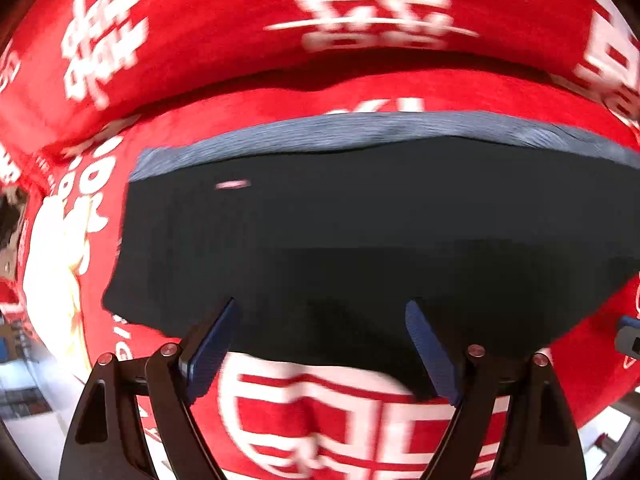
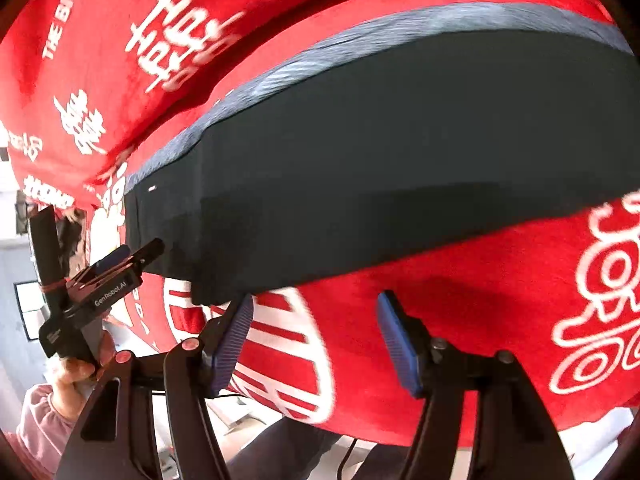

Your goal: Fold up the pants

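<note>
The black pants [image 1: 360, 220] lie folded flat on a red cloth [image 1: 360, 80] printed with white characters. A grey band [image 1: 360, 128] runs along their far edge. My left gripper [image 1: 322, 308] is open above the pants' near edge, nothing between its blue pads. In the right wrist view the pants [image 2: 380, 160] stretch from the left to the upper right. My right gripper [image 2: 316, 300] stands open over the red cloth [image 2: 460, 320], just in front of the pants' near edge, holding nothing. The left gripper [image 2: 140, 250] shows at the pants' left corner.
A hand [image 2: 76, 364] with a pink sleeve [image 2: 36, 416] holds the left gripper's handle. The cloth's near edge hangs over a pale floor area, where a thin cable [image 2: 348, 456] runs. Both views are motion-blurred.
</note>
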A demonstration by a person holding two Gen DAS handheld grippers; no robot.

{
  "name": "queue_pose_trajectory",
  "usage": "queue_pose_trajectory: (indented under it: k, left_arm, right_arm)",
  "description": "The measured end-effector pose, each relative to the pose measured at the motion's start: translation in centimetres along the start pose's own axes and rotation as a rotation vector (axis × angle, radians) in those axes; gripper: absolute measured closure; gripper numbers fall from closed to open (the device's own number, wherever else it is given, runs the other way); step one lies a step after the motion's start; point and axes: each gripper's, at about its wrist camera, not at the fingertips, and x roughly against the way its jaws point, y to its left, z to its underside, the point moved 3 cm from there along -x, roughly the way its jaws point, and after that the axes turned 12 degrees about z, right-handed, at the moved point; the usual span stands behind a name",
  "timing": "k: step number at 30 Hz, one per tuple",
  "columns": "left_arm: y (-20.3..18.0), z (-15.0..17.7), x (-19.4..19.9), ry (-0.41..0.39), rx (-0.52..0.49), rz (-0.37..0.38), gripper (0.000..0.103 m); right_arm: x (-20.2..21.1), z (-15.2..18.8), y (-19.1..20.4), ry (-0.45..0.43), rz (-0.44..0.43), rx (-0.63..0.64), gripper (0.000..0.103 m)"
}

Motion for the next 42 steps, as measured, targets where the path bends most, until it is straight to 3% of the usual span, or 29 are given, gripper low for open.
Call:
queue_pose_trajectory:
  k: [11,20,27,32,33,36,38,42]
  left_arm:
    - [-12.3,-2.0,-0.7,0.027,-0.132,0.024,0.017]
    - [-18.5,-3.8,-1.7,0.017,-0.201,0.045,0.017]
    - [-23.8,-5.0,-2.0,-0.008,-0.249,0.095,0.017]
    - [-25.9,-5.3,-2.7,-0.041,-0.242,0.095,0.017]
    - [-25.6,-5.4,-3.3,-0.046,-0.244,0.089,0.017]
    - [-25.7,-5.2,-4.4,-0.031,-0.239,0.066,0.017]
    - [-25.6,-5.0,-4.7,-0.034,-0.231,0.068,0.017]
    - [-25.7,-4.7,-4.9,-0.049,-0.244,0.068,0.017]
  right_arm:
    - [3.0,1.0,-10.0,-0.054,-0.023,-0.144,0.035]
    - [4.0,1.0,-16.5,-0.098,-0.055,-0.283,0.035]
    - [7.1,-0.3,-23.2,-0.289,0.01,-0.464,0.035]
    - [7.4,-2.2,-27.6,-0.346,0.021,-0.601,0.038]
    - [7.2,-2.7,-28.1,-0.352,0.016,-0.609,0.044]
    - [6.9,-3.7,-29.0,-0.338,0.039,-0.605,0.092]
    - [7.7,-4.0,-29.2,-0.365,0.043,-0.59,0.094]
    - [9.5,-4.7,-28.9,-0.414,0.159,-0.464,0.094]
